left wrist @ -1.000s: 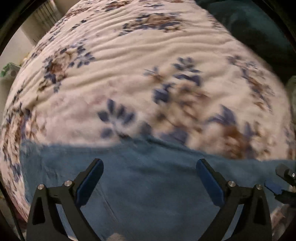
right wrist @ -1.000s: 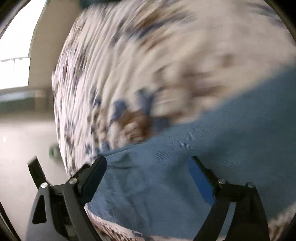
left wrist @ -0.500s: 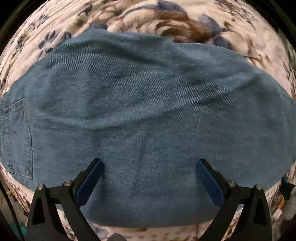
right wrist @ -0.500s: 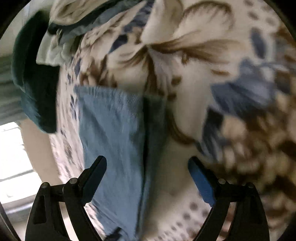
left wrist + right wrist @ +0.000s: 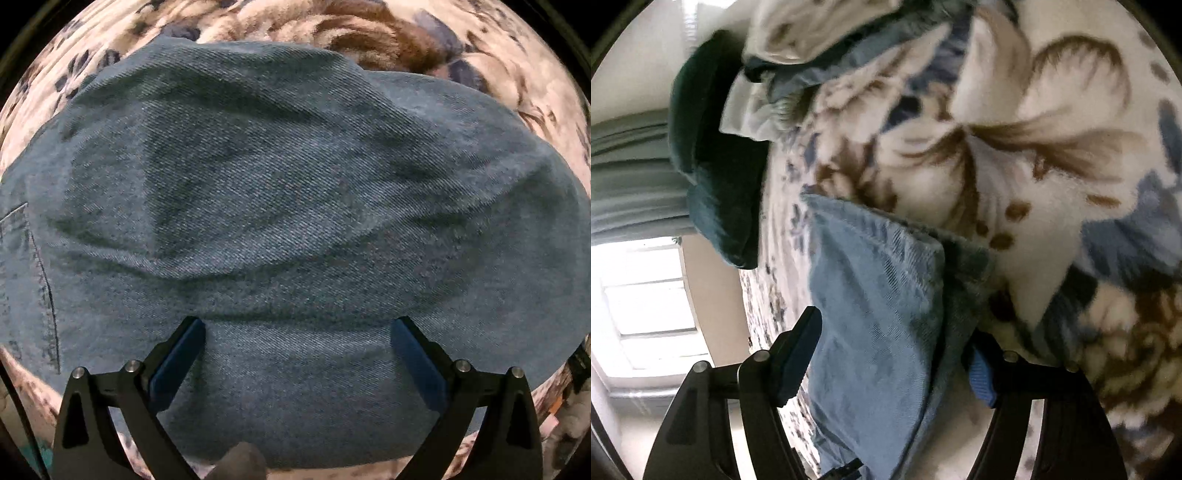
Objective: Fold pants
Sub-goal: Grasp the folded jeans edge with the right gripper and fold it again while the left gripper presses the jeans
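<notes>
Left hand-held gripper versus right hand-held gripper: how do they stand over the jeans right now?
The left hand-held gripper is wide open above a flat, wrinkled stretch of the blue jeans; the right hand-held gripper straddles a folded edge of the denim, jaws closing. The left looks onto denim almost everywhere; the right also sees the floral blanket. Both have denim between their fingers.

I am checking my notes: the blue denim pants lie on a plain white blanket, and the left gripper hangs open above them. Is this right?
Not quite: the blanket is not plain white but has a brown and blue flower print, as both wrist views show. The pants are blue denim, and the left gripper is open above them.
</notes>
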